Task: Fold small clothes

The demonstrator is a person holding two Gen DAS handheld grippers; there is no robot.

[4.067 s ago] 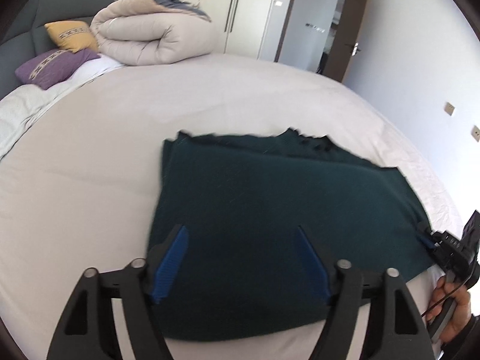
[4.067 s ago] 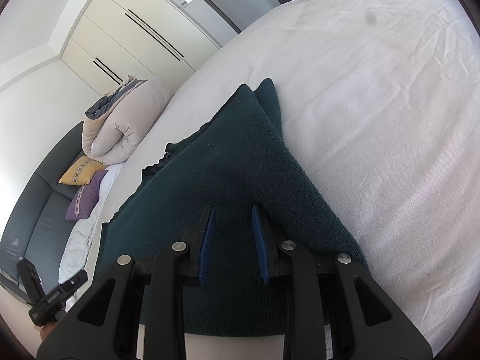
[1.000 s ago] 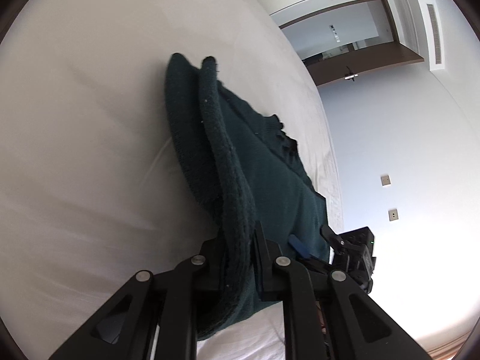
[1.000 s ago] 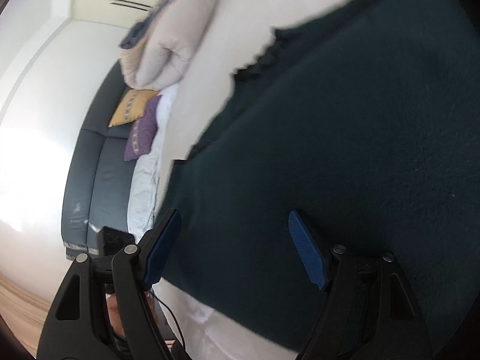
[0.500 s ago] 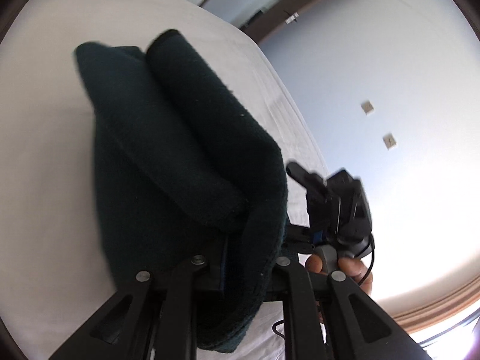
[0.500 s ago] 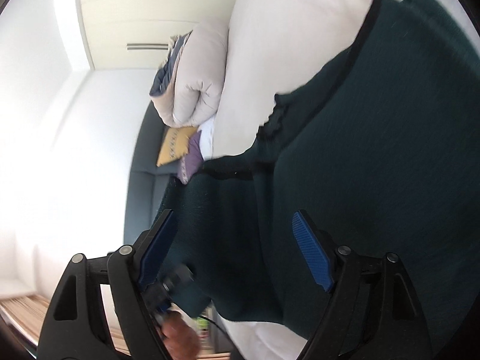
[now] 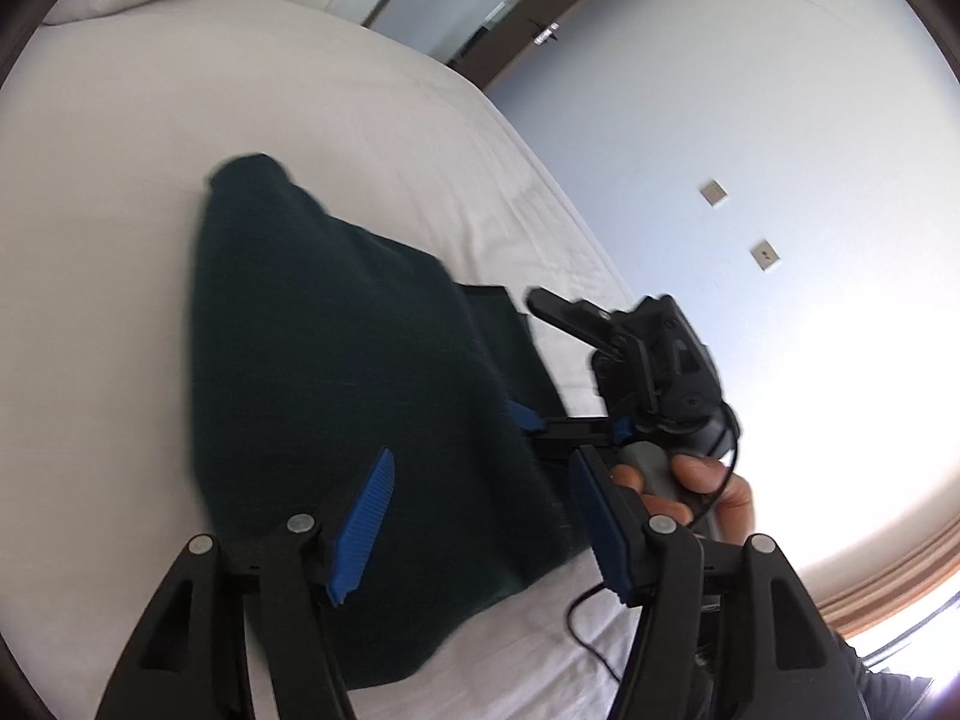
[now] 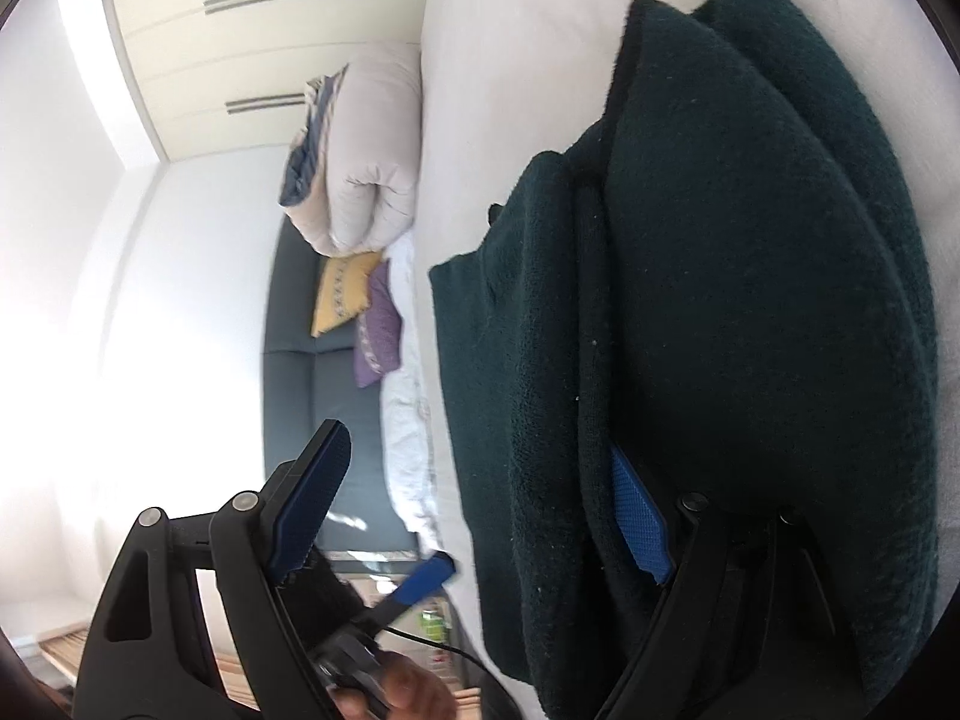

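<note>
A dark green knitted garment (image 7: 336,372) lies folded into a thick stack on the white bed (image 7: 120,138). In the right wrist view the garment (image 8: 720,312) shows as several stacked layers. My left gripper (image 7: 480,516) is open and empty, just above the stack's near edge. My right gripper (image 8: 474,504) is open; its right finger (image 8: 639,516) is tucked in between layers of the stack, the other finger is out in the air. The right gripper also shows in the left wrist view (image 7: 648,372), held by a hand at the garment's right edge.
A rolled beige duvet (image 8: 366,162), a yellow pillow (image 8: 342,294) and a purple pillow (image 8: 378,336) lie at the dark grey headboard (image 8: 288,396). White wardrobes (image 8: 270,48) stand behind. A doorway (image 7: 480,6) and wall sockets (image 7: 762,255) are at the right.
My left gripper has let go of the garment edge it was shut on and now stands open. The lifted half has come down onto the stack. The right gripper stays open at the fold.
</note>
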